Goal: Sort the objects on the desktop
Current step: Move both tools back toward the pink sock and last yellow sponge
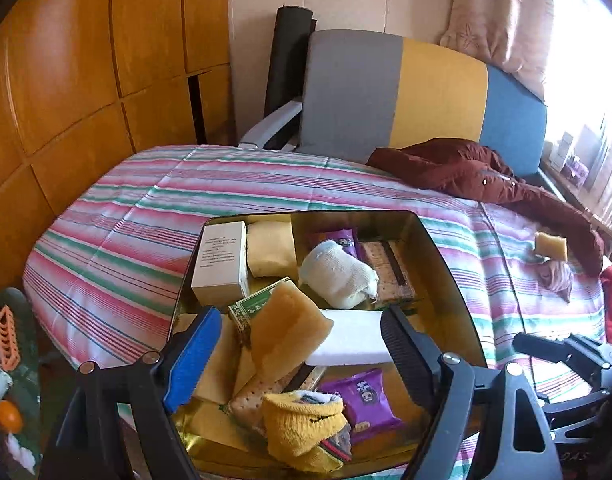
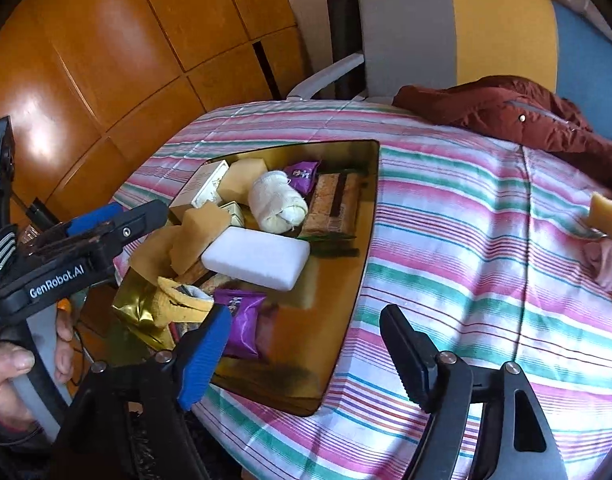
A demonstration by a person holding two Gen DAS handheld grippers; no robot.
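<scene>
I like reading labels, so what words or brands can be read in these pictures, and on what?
"GenRobot.AI": on the left tongs, side of the body.
White box: printed lines, too small to read.
Purple snack packets: print too blurred to read.
Green box: pattern, nothing readable.

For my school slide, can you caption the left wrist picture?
Open left gripper hovers over a gold tray full of sponges, socks and snacks.

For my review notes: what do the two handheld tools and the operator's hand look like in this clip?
Both tools are black plastic frames with silver pivot screws. Each carries one blue-padded finger and one black ribbed finger: left tool, right tool. Seen from the right wrist view, the left tool's side reads "GenRobot.AI" in white, above a grey handle. The hand gripping it is bare.
</scene>
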